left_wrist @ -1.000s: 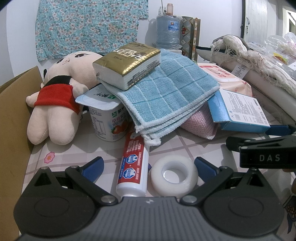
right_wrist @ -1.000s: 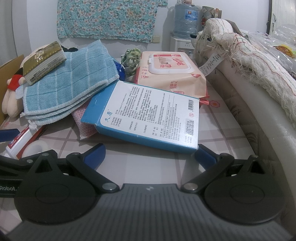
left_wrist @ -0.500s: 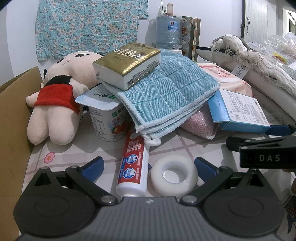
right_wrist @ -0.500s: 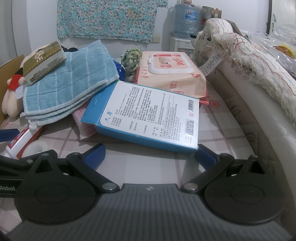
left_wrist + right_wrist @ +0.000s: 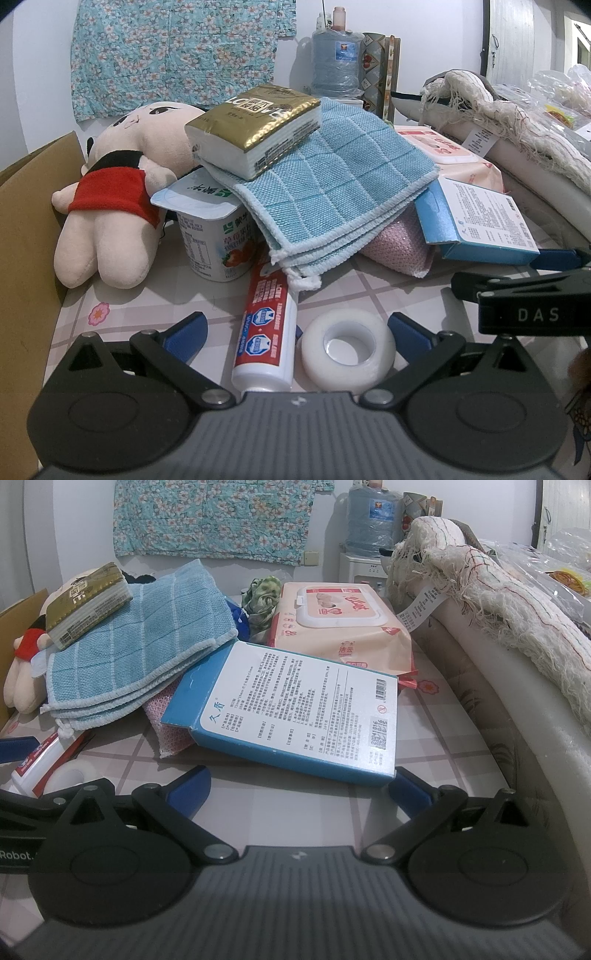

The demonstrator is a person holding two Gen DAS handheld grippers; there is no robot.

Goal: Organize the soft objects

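Both views are evenly lit by soft indoor light, sharp at centre, with fisheye bending and dark vignetted corners.

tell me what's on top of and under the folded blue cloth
On top of the blue cloth sits a gold-wrapped tissue pack. Under it show a yogurt cup and a pink scrubbing pad; anything deeper underneath is covered.

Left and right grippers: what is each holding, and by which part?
Nothing. The left gripper and right gripper both have open jaws with nothing clamped between them.
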